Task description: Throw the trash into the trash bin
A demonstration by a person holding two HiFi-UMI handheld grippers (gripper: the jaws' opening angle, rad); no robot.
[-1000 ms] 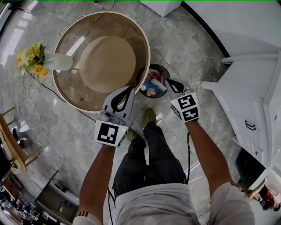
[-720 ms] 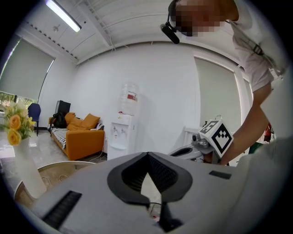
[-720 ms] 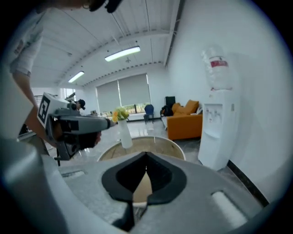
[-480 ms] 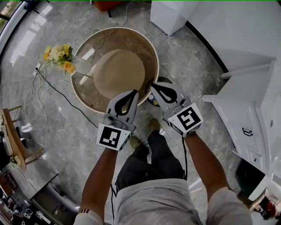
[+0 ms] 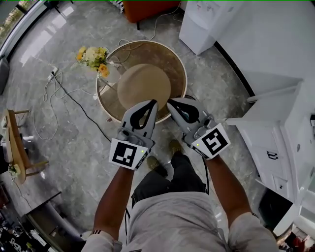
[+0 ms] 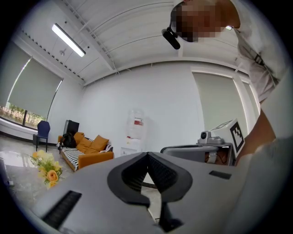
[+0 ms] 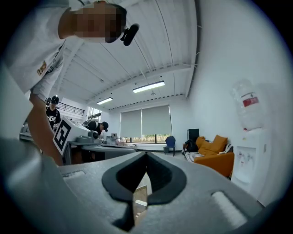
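Both grippers are held up level in front of the person, side by side, over the near rim of the round glass table. My left gripper is shut, its tips meeting with nothing between them. My right gripper is shut too and also empty. No trash is in either gripper. The trash bin is hidden behind the right gripper in the head view, and neither gripper view shows it. Each gripper view catches the other gripper's marker cube at its edge.
A vase of yellow flowers stands at the table's far left, and cables trail over the marble floor. White cabinets line the right. A water dispenser and an orange sofa stand at the back. A wooden chair is far left.
Both grippers have risen, and the floor now looks farther away. The right gripper has swung left towards the left one and now covers the trash bin that showed between them a second ago.
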